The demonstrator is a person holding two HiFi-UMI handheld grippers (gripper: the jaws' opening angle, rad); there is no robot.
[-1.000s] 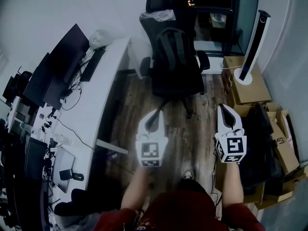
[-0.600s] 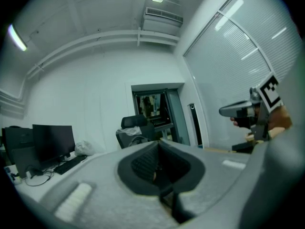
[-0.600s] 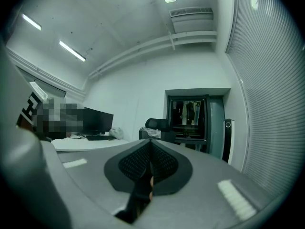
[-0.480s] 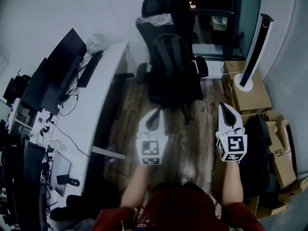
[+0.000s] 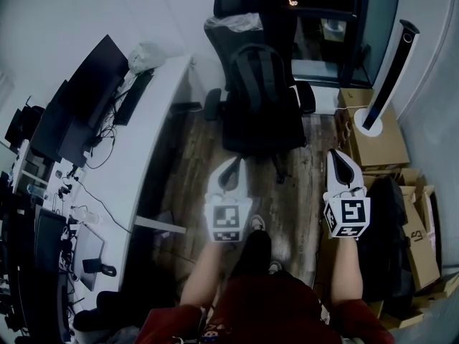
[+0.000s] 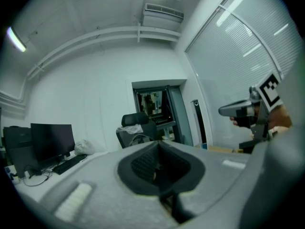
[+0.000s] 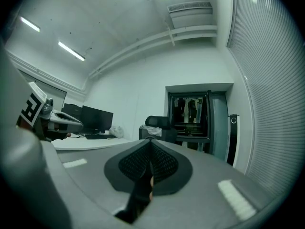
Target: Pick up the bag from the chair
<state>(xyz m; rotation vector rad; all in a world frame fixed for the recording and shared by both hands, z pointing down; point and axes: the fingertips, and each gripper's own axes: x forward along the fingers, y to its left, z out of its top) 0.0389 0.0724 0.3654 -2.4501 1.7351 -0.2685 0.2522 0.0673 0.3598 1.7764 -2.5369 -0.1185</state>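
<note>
— Head view first: where is the bag?
— Upper middle of the frame. It is a dark backpack standing on the seat of the black chair, leaning against the backrest. Both tools sit lower in the frame, well apart from it.
— And the tongs?
— The left gripper and the right gripper both have their jaws pressed together with nothing between them. Each gripper view shows the pads meeting. Both point level towards the chair.
— How should the approach go?
— I'd open one pair before arriving, then go for a top handle or shoulder strap rather than the bulky body. I can't make out a handle from here. Soft fabric will likely sag, so bite deep and lift straight up off the seat.
— Anything in the way?
— The wood floor between is bare apart from the person's shoe. An armrest flanks the bag on each side, so come in from the front. Pushing the chair may make it roll or swivel. The white desk with its monitors runs down the left. Cardboard boxes and a slim tower fan crowd the right, near the right gripper.
</note>
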